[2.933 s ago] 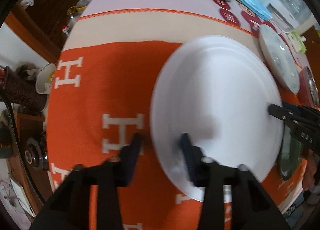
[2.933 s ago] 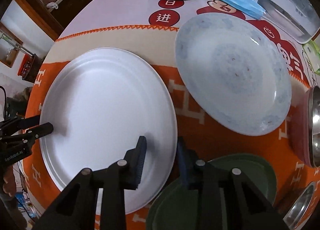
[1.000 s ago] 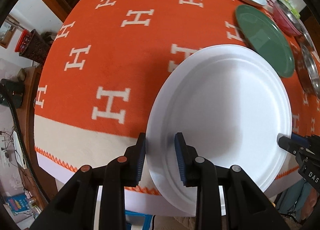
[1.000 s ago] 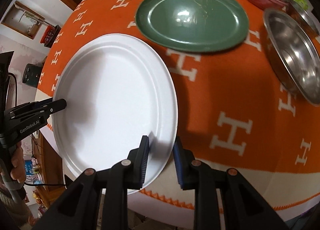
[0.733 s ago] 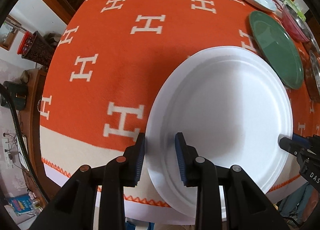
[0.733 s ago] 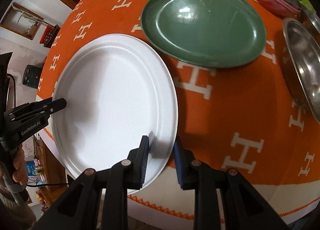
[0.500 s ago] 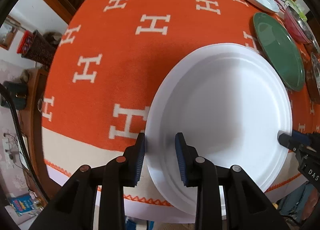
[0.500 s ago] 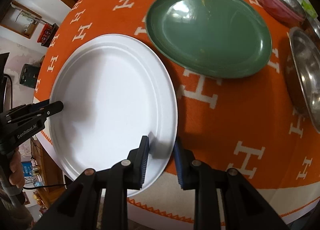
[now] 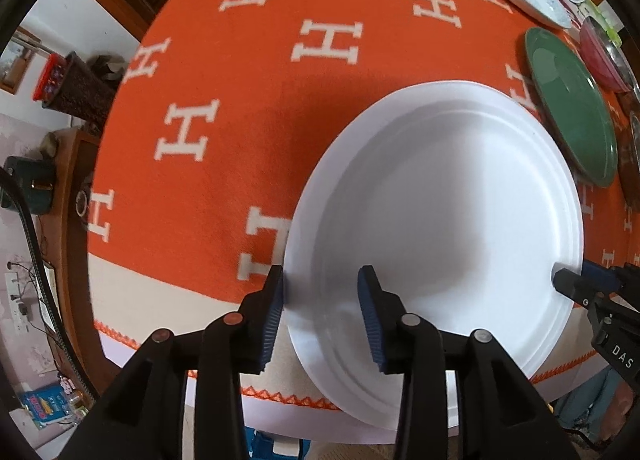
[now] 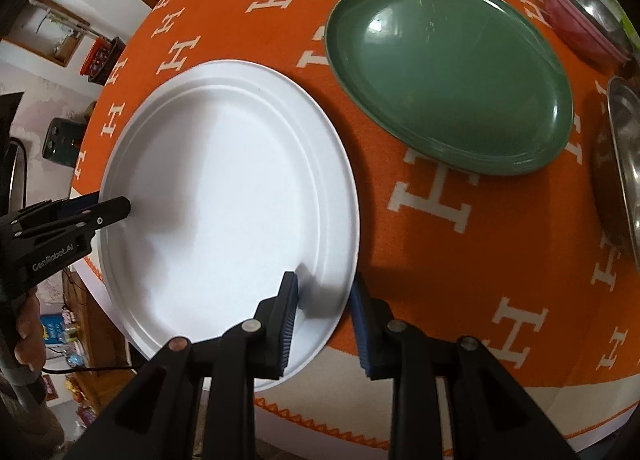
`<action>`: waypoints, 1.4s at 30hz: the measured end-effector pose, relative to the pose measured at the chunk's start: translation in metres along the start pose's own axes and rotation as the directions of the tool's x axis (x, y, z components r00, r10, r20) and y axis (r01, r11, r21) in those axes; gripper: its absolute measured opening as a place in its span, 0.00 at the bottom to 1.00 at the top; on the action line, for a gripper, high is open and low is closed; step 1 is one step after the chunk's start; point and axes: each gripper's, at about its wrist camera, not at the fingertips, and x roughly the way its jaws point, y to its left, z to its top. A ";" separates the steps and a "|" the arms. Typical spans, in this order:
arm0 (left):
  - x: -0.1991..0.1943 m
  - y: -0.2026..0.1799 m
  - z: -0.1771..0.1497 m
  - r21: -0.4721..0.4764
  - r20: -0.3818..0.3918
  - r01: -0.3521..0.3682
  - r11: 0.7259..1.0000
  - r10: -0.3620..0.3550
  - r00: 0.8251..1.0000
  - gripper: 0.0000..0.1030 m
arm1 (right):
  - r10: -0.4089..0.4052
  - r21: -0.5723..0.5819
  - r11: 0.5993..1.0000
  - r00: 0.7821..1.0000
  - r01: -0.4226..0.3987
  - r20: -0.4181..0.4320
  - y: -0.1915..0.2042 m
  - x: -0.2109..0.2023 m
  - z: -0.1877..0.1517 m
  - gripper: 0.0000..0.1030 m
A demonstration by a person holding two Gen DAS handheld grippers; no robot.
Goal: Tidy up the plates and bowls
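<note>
Left wrist view: left gripper [image 9: 322, 292] jaws opening, white plate [image 9: 436, 228] rim between them, released at table's 6 o'clock edge.
Right gripper [image 10: 322, 298]: likewise opening astride the rim.
Meaning: plate placed; green plate [image 10: 448, 68] likely next.

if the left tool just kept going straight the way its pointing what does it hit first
Most likely the near rim of the large white oval plate. The left tool points down with that rim between its opening jaws; the orange blanket with white H letters lies just beneath. Depth is hard to judge.

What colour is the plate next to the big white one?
Dark green plate; the right wrist view shows it best.
</note>
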 end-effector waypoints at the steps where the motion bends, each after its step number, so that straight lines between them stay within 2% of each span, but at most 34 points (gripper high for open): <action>1: 0.001 0.000 -0.001 -0.002 -0.007 0.011 1.000 -0.011 1.000 0.42 | -0.002 -0.004 1.000 1.000 0.002 0.003 -0.001 -0.001 -0.001 0.28; 3: 0.000 0.001 0.001 -0.012 -0.004 0.034 0.999 -0.034 0.999 0.61 | 0.010 -0.008 1.000 1.000 -0.010 0.005 0.001 -0.002 -0.002 0.32; 8: -0.015 0.007 0.001 -0.019 0.066 0.027 0.999 -0.026 0.998 0.71 | 0.028 -0.008 1.000 0.999 -0.027 0.043 0.004 -0.011 -0.004 0.45; 17: -0.048 0.014 0.008 -0.051 0.139 0.046 0.998 -0.039 0.990 0.72 | 0.025 0.010 1.000 0.997 -0.026 0.076 -0.005 -0.030 -0.010 0.47; 23: -0.067 0.021 0.008 -0.031 0.211 0.061 0.998 -0.053 0.976 0.72 | 0.034 0.011 0.999 0.994 -0.035 0.105 -0.005 -0.046 -0.018 0.47; 26: -0.089 0.013 0.007 -0.014 0.257 0.088 0.996 -0.082 0.963 0.72 | 0.035 0.003 0.999 0.990 -0.036 0.139 -0.004 -0.059 -0.021 0.47; 29: -0.115 0.001 0.005 0.014 0.315 0.109 0.994 -0.108 0.943 0.72 | 0.036 -0.004 0.999 0.982 -0.036 0.188 -0.005 -0.078 -0.025 0.47; 31: -0.132 -0.008 0.004 0.037 0.369 0.120 0.992 -0.126 0.921 0.72 | 0.047 -0.003 0.999 0.975 -0.047 0.219 -0.007 -0.091 -0.027 0.47; 33: -0.151 -0.017 0.000 0.072 0.432 0.128 0.989 -0.147 0.890 0.72 | 0.052 -0.005 0.999 0.966 -0.052 0.252 -0.010 -0.104 -0.030 0.47; 35: -0.163 -0.027 -0.001 0.103 0.453 0.126 0.987 -0.159 0.877 0.72 | 0.058 -0.006 0.998 0.957 -0.059 0.283 -0.013 -0.116 -0.032 0.47; 38: -0.176 -0.039 0.002 0.144 0.452 0.139 0.980 -0.191 0.871 0.72 | 0.071 0.006 0.997 0.946 -0.077 0.316 -0.020 -0.132 -0.033 0.47; 41: -0.185 -0.048 0.007 0.181 0.435 0.162 0.970 -0.227 0.871 0.82 | 0.070 0.019 0.996 0.934 -0.082 0.352 -0.027 -0.145 -0.033 0.47; 42: -0.187 -0.051 0.011 0.192 0.435 0.173 0.966 -0.242 0.867 0.82 | 0.066 0.027 0.996 0.930 -0.081 0.361 -0.030 -0.149 -0.032 0.47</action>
